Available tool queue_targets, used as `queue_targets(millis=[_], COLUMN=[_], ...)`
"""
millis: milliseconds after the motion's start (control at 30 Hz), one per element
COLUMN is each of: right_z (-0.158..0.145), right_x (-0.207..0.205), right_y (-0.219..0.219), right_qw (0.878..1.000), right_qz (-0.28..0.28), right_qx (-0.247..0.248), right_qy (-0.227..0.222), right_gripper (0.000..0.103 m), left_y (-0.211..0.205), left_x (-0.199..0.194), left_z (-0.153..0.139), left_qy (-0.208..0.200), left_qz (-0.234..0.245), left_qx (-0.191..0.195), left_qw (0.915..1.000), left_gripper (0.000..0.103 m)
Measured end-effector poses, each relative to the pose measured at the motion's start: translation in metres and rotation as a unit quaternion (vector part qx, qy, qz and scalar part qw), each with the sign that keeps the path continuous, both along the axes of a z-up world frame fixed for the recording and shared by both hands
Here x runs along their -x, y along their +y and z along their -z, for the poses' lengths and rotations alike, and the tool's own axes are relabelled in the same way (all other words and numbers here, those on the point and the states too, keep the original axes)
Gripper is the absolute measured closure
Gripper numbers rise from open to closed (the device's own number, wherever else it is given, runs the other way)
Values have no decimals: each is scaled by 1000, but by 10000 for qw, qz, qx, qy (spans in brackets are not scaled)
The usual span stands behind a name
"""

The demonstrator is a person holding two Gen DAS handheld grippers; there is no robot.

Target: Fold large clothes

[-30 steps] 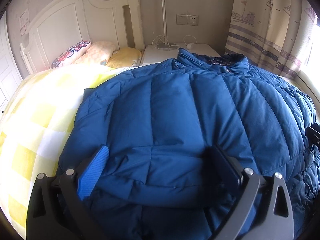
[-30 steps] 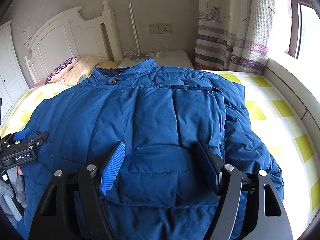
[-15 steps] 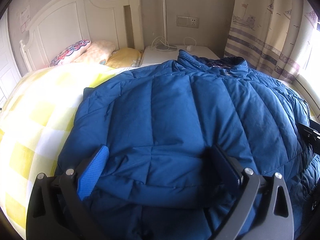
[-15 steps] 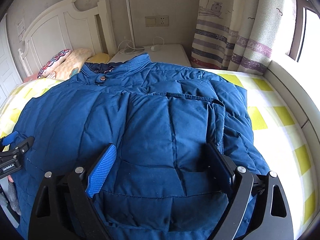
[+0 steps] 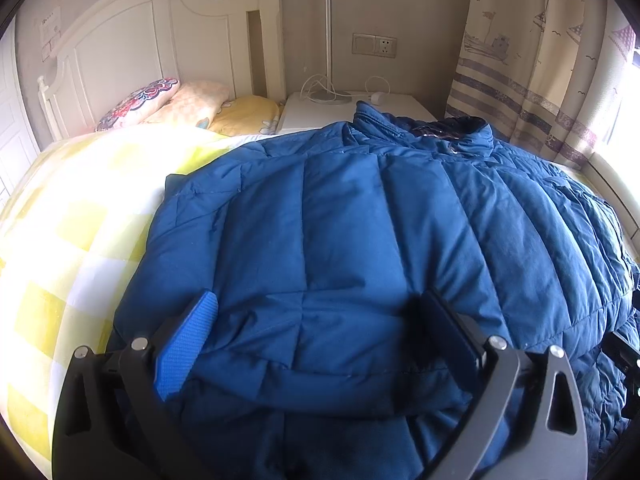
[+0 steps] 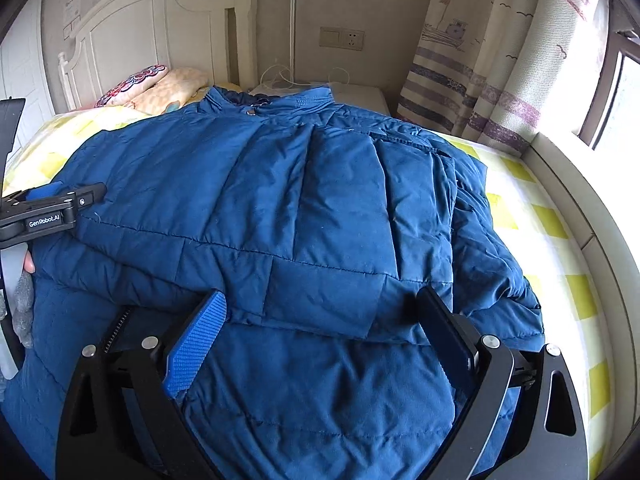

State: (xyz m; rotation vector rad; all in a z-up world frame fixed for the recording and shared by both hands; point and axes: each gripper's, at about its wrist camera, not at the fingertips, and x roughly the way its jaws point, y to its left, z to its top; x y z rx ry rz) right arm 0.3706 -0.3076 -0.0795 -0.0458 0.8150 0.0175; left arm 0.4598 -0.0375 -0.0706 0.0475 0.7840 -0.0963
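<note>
A large blue puffer jacket [image 5: 360, 240] lies spread on the bed, collar [image 5: 420, 132] toward the headboard and its lower part folded up over the body. My left gripper [image 5: 318, 300] hovers open over the folded hem, with fabric bulging between its fingers but not pinched. It also shows at the left edge of the right wrist view as the left gripper [image 6: 52, 208], held by a gloved hand [image 6: 24, 300]. My right gripper [image 6: 320, 296] has its jaws opening wide over the jacket [image 6: 320, 208]. The folded edge lies loose between the pads.
The bed carries a yellow-and-white checked sheet [image 5: 80, 216]. Pillows [image 5: 168, 100] lean at a white headboard [image 5: 140, 32]. A white nightstand [image 5: 400, 104] with a lamp pole and cable stands behind the collar. A curtain [image 6: 480, 60] and window ledge [image 6: 580, 184] run along the right.
The right gripper's jaws have spread wider and let the folded jacket edge settle flat; that hand shifted sideways. The left gripper has stayed where it was.
</note>
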Motion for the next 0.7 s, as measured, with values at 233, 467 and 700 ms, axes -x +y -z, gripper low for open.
queue_targets(millis=[233,467,700], right_z=[-6,18,4], right_x=[65,90,106], right_y=[15,1,6], right_qw=[9964,9948,9949], right_qz=[-820,-922,-951], right_qx=[153,-41,-28], right_qy=[131,439,350], right_gripper=[11,11,11], left_y=[9,38,67], left_x=[81,159,172], left_z=[-39,14,-4], left_qy=[-142,653,615], left_qz=[873,963,553], left_qx=[463,141,390], left_qw=[9950,9931,9958], left_gripper=[3,3,5])
